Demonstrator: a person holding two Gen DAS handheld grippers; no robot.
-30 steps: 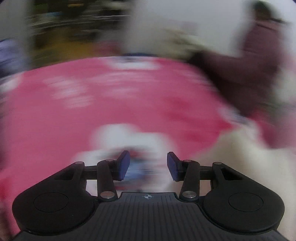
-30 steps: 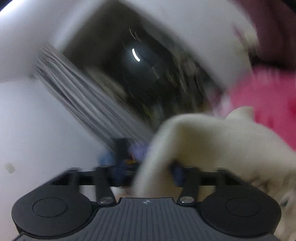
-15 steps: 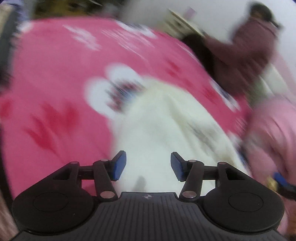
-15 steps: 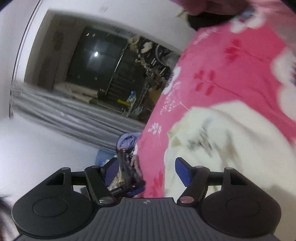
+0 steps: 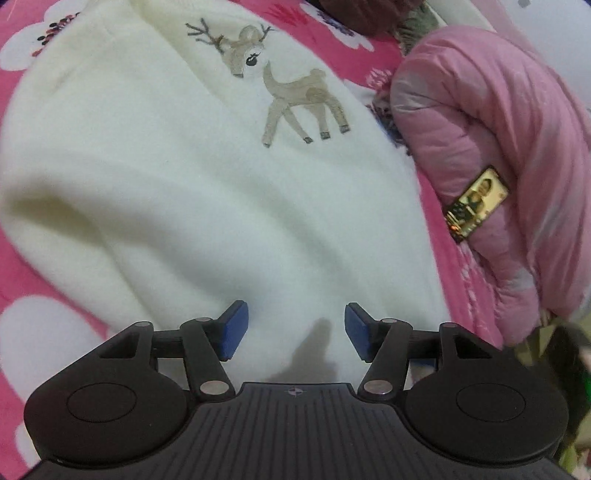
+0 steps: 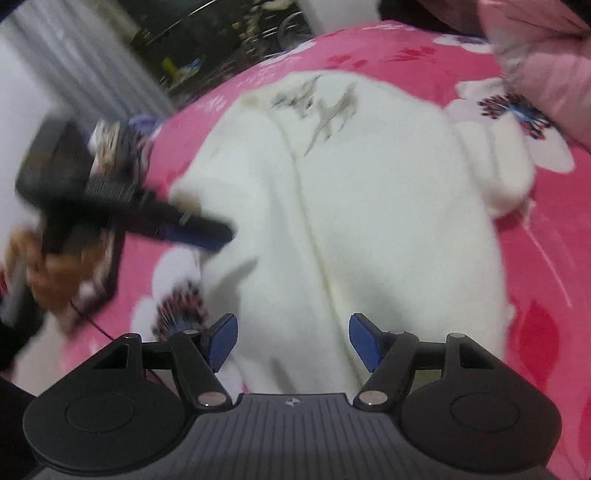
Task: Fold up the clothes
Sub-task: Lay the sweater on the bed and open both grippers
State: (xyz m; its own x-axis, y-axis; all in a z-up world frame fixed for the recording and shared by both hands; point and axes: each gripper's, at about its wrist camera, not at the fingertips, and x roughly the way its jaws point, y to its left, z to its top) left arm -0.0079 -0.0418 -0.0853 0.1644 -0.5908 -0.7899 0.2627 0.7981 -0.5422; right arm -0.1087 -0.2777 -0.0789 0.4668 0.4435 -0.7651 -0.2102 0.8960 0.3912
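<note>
My left gripper [image 5: 291, 334] is matte black, with ribbed blue pads [image 5: 232, 334], round silver pivot pins, two disc-shaped housings and a grooved centre plate bearing a small crosshair mark. My right gripper [image 6: 291, 343] at lower centre is built the same.

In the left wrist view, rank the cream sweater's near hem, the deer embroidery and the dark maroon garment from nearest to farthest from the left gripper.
From the left gripper:
1. Cream sweater's near hem, just ahead of the fingers.
2. Deer embroidery, farther up, slightly right.
3. Dark maroon garment, top edge, past the sweater.
</note>
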